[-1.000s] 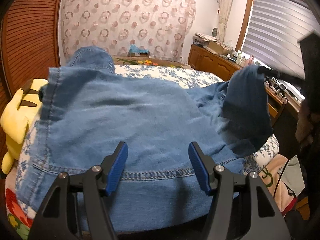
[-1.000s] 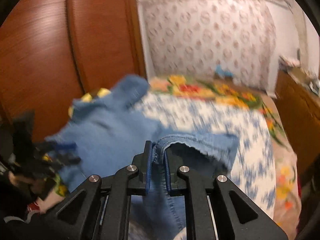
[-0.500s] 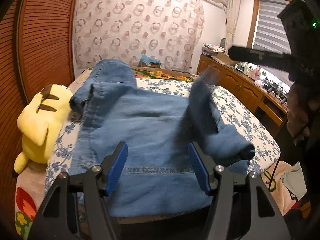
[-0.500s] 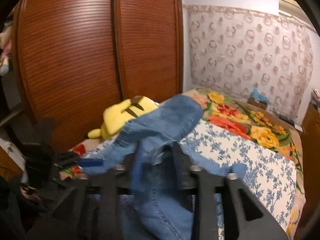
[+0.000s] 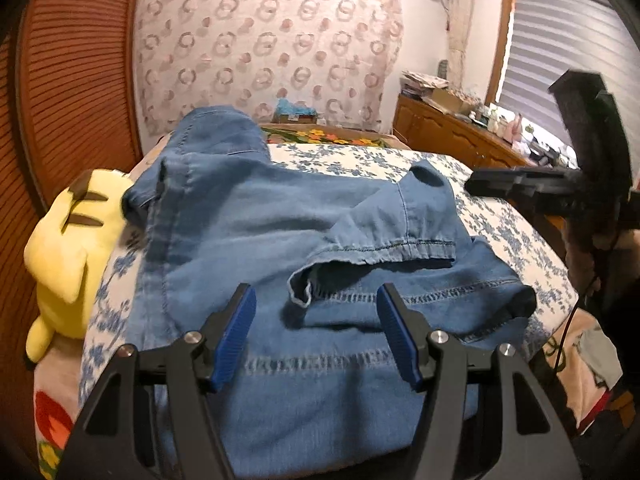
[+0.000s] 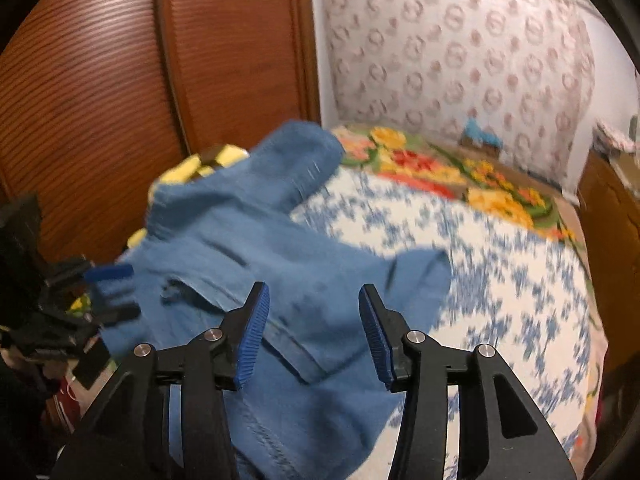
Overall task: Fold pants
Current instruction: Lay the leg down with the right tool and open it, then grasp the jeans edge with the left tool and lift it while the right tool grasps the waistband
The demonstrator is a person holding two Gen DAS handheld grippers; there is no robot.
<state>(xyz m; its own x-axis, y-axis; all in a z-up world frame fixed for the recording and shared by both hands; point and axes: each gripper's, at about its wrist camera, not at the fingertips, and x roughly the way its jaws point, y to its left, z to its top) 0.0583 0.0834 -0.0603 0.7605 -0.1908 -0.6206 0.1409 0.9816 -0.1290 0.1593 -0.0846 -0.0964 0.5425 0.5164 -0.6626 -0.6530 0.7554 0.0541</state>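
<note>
Only L cam shows pants [image 5: 280, 240] hem stitching; R view blurred

The left gripper [image 5: 316, 328] is built from matte black plastic arms, each pierced by an elongated cut-out and joined by round silver screws. Its two fingers [image 5: 234, 338] are faced with ribbed blue pads. The right gripper [image 6: 314, 336] is made to the same pattern: black linkages, silver screw heads, blue ridged fingers [image 6: 253, 340]. Seen from the left wrist, its body appears as a black block, and a thin black cable [image 5: 570, 332] is seen hanging beneath it.
</note>
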